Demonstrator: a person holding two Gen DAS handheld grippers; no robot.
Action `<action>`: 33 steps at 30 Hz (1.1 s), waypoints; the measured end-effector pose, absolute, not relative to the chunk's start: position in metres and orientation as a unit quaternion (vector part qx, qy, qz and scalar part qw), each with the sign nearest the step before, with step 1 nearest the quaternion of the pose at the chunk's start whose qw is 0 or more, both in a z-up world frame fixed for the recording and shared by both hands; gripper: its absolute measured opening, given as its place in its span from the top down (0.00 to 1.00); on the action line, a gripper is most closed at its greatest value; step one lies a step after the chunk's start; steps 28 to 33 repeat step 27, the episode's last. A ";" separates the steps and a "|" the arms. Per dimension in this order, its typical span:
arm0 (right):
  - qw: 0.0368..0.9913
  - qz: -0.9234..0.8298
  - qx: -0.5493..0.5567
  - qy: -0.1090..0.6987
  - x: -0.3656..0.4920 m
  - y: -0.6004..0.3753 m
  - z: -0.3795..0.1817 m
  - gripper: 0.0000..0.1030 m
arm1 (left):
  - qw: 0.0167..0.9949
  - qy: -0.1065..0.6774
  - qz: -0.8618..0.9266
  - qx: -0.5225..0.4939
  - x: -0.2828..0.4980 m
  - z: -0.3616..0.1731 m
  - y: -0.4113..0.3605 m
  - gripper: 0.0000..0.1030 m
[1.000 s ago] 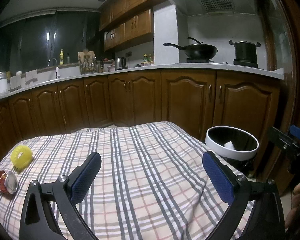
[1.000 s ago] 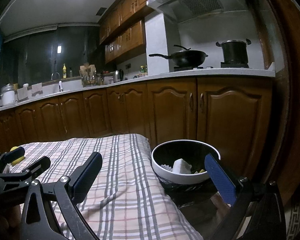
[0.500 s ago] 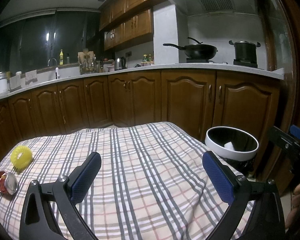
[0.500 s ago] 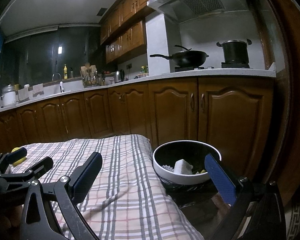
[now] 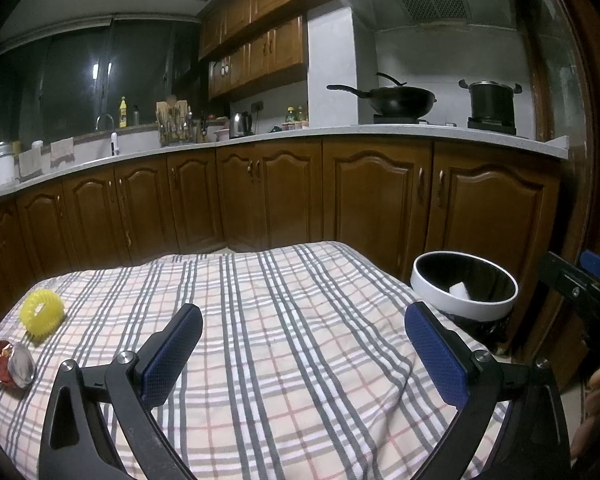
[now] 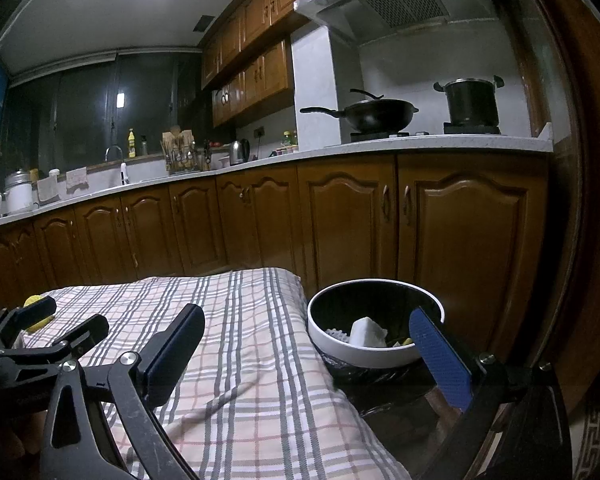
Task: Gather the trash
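Observation:
A white-rimmed trash bin (image 5: 464, 286) with a black liner stands off the table's right edge; white crumpled paper lies in it. It also shows in the right wrist view (image 6: 374, 334). A yellow spiral ring (image 5: 42, 313) and a red-and-silver crumpled wrapper (image 5: 11, 364) lie at the table's left. My left gripper (image 5: 304, 350) is open and empty above the checked tablecloth (image 5: 280, 340). My right gripper (image 6: 306, 354) is open and empty, by the table's right edge beside the bin.
Brown kitchen cabinets (image 5: 340, 196) run along the far side under a white countertop with a wok (image 5: 396, 100) and a pot (image 5: 492, 100). A wooden door frame (image 6: 572, 200) stands at the right.
The right gripper has drifted slightly. The left gripper and the objects on the table have not moved.

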State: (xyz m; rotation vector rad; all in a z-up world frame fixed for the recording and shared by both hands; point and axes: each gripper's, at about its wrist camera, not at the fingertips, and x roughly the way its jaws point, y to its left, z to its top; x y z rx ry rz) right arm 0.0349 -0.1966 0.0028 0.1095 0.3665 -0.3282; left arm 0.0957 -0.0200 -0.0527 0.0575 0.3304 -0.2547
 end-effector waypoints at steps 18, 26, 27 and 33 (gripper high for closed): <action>0.967 -0.152 0.063 0.197 0.042 -0.196 -0.003 0.00 | 0.974 0.182 -0.135 0.018 0.104 -0.055 -0.014 0.01; 0.961 -0.146 0.071 0.223 0.055 -0.197 -0.013 0.00 | 0.969 0.208 -0.135 0.005 0.117 -0.060 -0.010 0.01; 0.961 -0.145 0.071 0.226 0.057 -0.196 -0.014 0.00 | 0.968 0.213 -0.136 0.002 0.120 -0.060 -0.009 0.01; 0.961 -0.145 0.071 0.226 0.057 -0.196 -0.014 0.00 | 0.968 0.213 -0.136 0.002 0.120 -0.060 -0.009 0.01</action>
